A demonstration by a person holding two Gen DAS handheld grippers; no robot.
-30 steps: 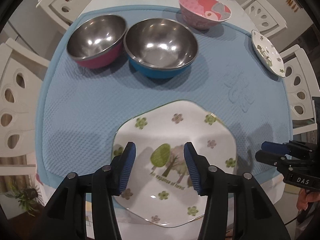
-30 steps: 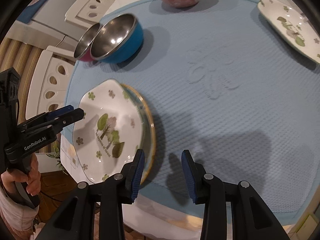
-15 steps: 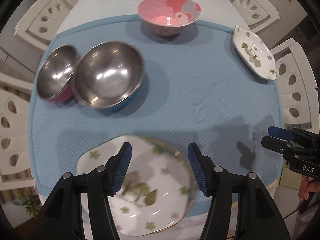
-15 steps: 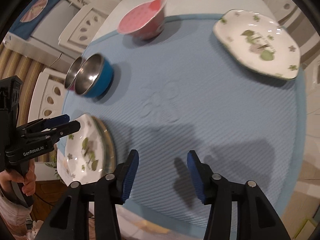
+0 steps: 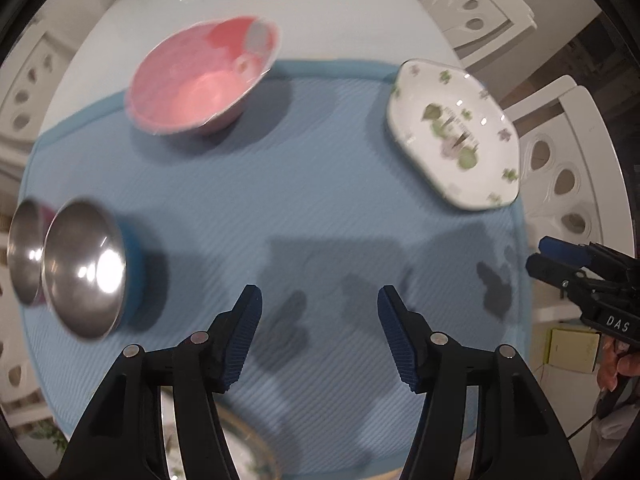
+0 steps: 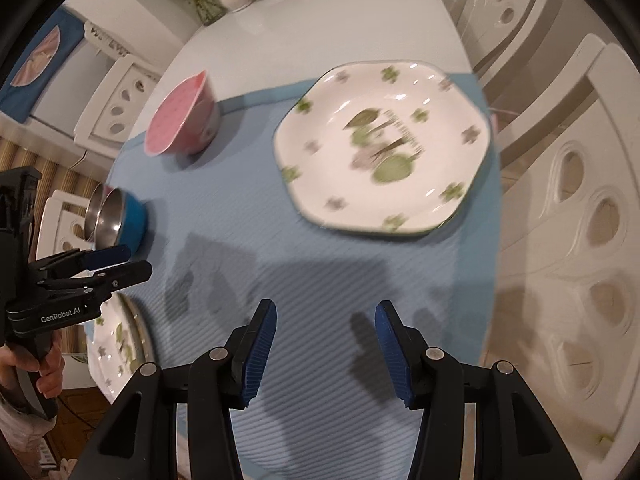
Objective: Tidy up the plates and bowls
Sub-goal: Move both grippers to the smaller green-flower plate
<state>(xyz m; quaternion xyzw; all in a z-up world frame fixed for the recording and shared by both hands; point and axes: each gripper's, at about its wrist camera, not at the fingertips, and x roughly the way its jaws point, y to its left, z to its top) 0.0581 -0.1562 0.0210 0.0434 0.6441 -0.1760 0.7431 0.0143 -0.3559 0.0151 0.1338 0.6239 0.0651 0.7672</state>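
Since both claws are empty right now, my guess is the step in hand is fetching the lone plate so it can join the stack.

Left wrist view: left claw is spread wide, nothing between the jaws, hovering over the blue mat. The clover plate sits ahead and well to the right of it; the pink bowl is ahead-left, and the blue steel bowl touches a second steel bowl off to the left. A gold-rimmed plate stack peeks out just under the claw.

Right wrist view: right claw is also gaping and empty, with the clover plate straight ahead, near the mat's far right edge. I'd come in low and pinch the near rim. It looks glossy white with green trees and clovers, so probably slippery. Grip firmly and lift level.
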